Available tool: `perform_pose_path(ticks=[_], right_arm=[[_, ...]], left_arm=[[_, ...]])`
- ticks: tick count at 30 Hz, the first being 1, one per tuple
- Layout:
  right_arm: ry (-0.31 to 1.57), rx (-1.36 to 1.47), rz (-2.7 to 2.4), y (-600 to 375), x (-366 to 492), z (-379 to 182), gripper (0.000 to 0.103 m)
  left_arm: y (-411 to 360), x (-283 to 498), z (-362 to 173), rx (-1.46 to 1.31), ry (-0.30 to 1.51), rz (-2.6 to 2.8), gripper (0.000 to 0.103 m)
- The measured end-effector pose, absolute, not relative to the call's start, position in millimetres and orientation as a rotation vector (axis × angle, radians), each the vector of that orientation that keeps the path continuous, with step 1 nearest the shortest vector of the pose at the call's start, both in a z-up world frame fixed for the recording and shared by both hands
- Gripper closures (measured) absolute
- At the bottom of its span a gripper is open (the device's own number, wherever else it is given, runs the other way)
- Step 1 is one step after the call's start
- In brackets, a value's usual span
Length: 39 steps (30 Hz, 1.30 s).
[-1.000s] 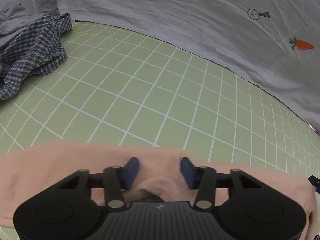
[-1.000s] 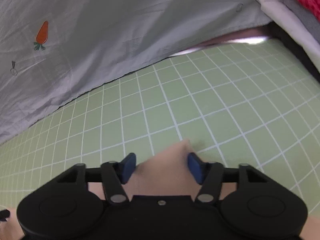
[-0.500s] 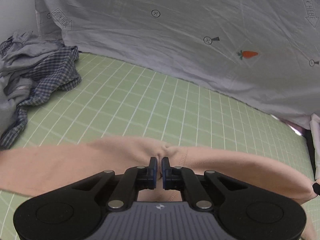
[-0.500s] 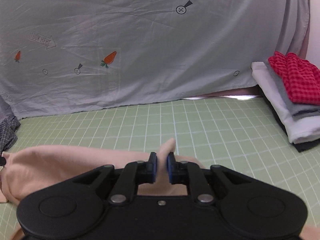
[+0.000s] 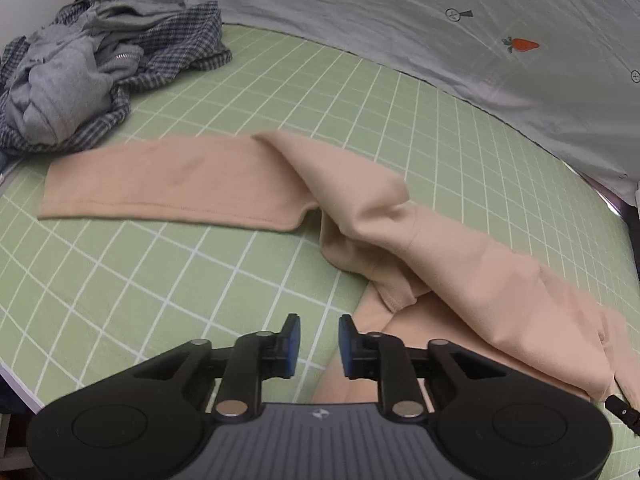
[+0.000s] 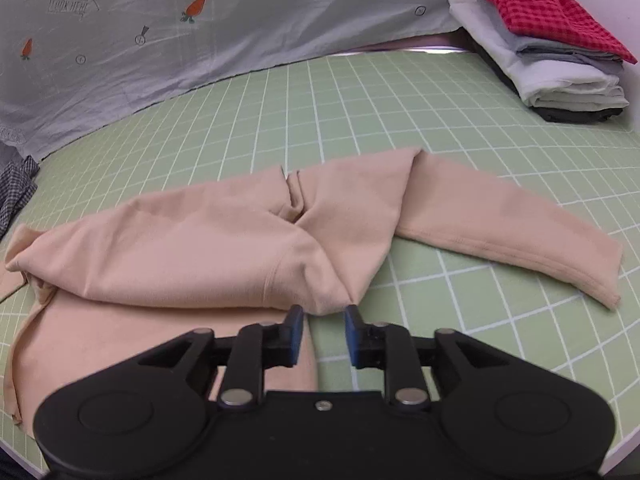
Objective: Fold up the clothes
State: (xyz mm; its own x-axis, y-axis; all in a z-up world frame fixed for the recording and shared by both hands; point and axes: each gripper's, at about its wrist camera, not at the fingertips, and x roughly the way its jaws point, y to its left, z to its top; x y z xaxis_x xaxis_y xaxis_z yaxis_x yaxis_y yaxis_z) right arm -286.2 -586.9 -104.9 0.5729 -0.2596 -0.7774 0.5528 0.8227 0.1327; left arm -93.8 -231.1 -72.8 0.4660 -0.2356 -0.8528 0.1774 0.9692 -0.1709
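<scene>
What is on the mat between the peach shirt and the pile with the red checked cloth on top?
Nothing: the right wrist view shows only bare green grid mat between the peach shirt and the folded pile.

left gripper (image 5: 315,340): your jaws are opening, nothing between them, aimed steeply down | right gripper (image 6: 320,334): your jaws are opening, empty, aimed steeply down

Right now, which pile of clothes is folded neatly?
The stack with the red checked cloth on top, at the mat's far right corner. The grey and blue-checked heap is crumpled.
</scene>
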Motion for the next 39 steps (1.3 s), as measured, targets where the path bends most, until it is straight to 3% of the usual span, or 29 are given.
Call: perform_pose_path(ticks=[5,9,11,14,17,20,22,24,29,31,32,36,38,39], right_arm=[[0.79,0.352,-0.494,-587,-273,-93,0.051],[0.786,0.267,-0.484,-582,-253,-92,0.012],[0.791,0.209,-0.477,-578,-242,-94,0.003],[0.799,0.149,-0.462,-574,-227,-97,0.001],[0.815,0.127,-0.446,-573,-214,-100,0.001],[0.847,0.117,-0.434,-571,-204,-106,0.013],[0.871,0.141,-0.419,-574,-200,-112,0.03],[0.895,0.166,-0.404,-576,-196,-117,0.036],[0.953,0.174,-0.34,-581,-191,-126,0.04],[0.964,0.18,-0.334,-584,-190,-124,0.048],[0.967,0.175,-0.337,-583,-189,-122,0.052],[0.969,0.15,-0.337,-580,-189,-116,0.092],[0.96,0.134,-0.327,-576,-191,-113,0.095],[0.955,0.123,-0.324,-574,-192,-111,0.096]], left_arm=[[-251,-87,-63,0.016,1.01,-0.284,0.042],[-268,-78,-56,0.087,0.966,-0.323,0.033],[-277,-72,-54,0.101,0.955,-0.338,0.03],[-289,-60,-55,0.114,0.952,-0.365,0.029],[-301,-49,-57,0.127,0.955,-0.386,0.02],[-310,-34,-65,0.14,0.973,-0.396,0.02],[-316,-22,-73,0.163,0.982,-0.402,0.02],[-321,-10,-83,0.197,0.998,-0.405,0.02],[-330,18,-104,0.234,1.052,-0.474,0.021],[-335,21,-110,0.259,1.074,-0.51,0.024],[-337,20,-112,0.272,1.081,-0.527,0.03],[-339,14,-118,0.275,1.102,-0.577,0.061],[-335,10,-119,0.247,1.106,-0.585,0.077],[-334,8,-117,0.241,1.101,-0.581,0.079]])
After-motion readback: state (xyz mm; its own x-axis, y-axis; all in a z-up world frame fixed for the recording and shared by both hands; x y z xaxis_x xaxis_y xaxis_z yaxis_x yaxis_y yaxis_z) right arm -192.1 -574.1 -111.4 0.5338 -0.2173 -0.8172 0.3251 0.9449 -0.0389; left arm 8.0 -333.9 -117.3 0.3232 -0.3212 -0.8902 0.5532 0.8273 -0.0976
